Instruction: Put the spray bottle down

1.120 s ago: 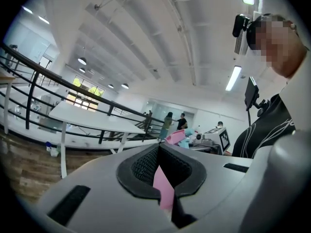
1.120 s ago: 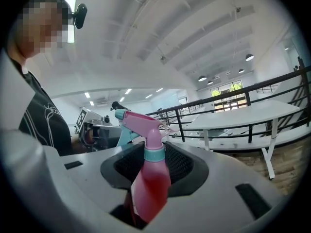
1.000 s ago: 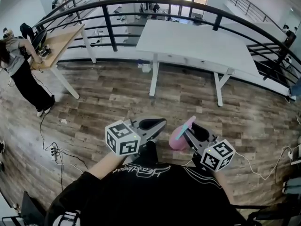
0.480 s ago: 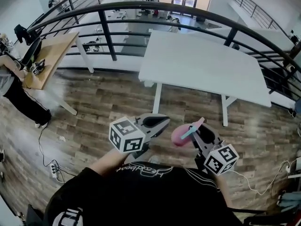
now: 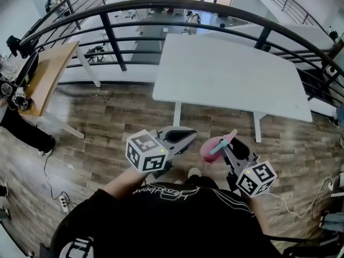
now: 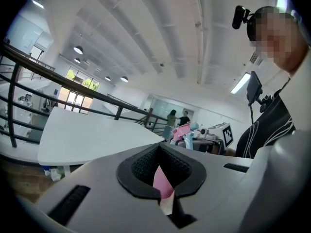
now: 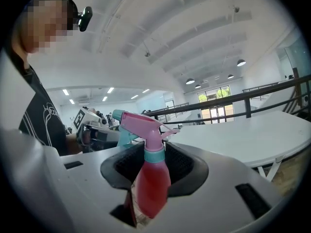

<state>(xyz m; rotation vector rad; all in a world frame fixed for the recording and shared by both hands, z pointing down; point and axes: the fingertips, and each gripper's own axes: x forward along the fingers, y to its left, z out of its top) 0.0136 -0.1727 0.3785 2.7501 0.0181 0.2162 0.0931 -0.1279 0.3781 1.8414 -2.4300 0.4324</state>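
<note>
A pink spray bottle (image 5: 211, 150) with a teal collar and pink trigger head stands upright in the hollow of my right gripper (image 5: 228, 145), whose pads are shut on its body (image 7: 151, 178). It is carried in the air over the wooden floor, short of the white table (image 5: 231, 74). My left gripper (image 5: 185, 137) is held beside it at the same height. Its jaws stand together, and only a pink sliver that I cannot identify shows in the slit. The left gripper view catches the bottle (image 6: 184, 132) off to the right.
A dark curved railing (image 5: 161, 7) runs behind the white table. A wooden desk (image 5: 45, 74) stands at the left, with a person (image 5: 24, 130) beside it. A power strip and cables (image 5: 62, 202) lie on the floor at the left, more cables at the right.
The white table has come nearer and now fills more of the head view. Both grippers keep the same pose in front of the body. The bottle stays in the right gripper.
</note>
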